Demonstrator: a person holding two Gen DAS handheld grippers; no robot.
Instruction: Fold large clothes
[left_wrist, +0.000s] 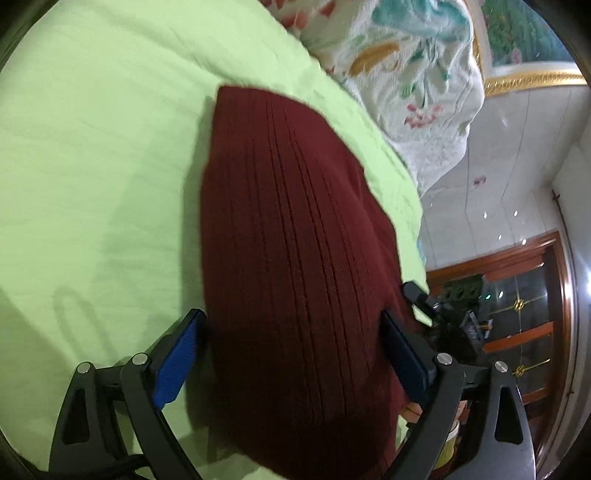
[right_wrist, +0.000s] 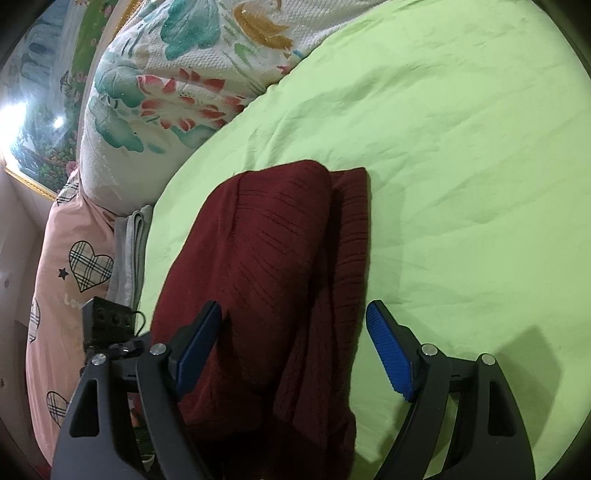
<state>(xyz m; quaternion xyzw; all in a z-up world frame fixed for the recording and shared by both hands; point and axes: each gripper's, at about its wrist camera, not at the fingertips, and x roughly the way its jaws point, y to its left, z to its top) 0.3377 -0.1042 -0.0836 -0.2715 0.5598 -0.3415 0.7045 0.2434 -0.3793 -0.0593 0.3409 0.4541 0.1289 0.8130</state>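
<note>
Sweater folded, nearly done
The maroon sweater (right_wrist: 266, 280) lay as a compact bundle on the bed (right_wrist: 461, 184); the left gripper (left_wrist: 291, 354) and right gripper (right_wrist: 295, 347) both stood wide open, holding nothing.

One dark red knitted garment (right_wrist: 266, 280) is lying folded between the two blue pads (right_wrist: 388, 354) of the right gripper (right_wrist: 293, 343). One green sheet (right_wrist: 461, 166) is lying beneath it. Ahead and leftward, one floral quilt (right_wrist: 166, 92), one pink heart-printed pillow (right_wrist: 70, 266) and one grey folded cloth (right_wrist: 129, 251) are lying.

Left gripper (left_wrist: 291, 325) black, blue ribbed pads (left_wrist: 177, 363), silver screws (left_wrist: 140, 358)
</note>
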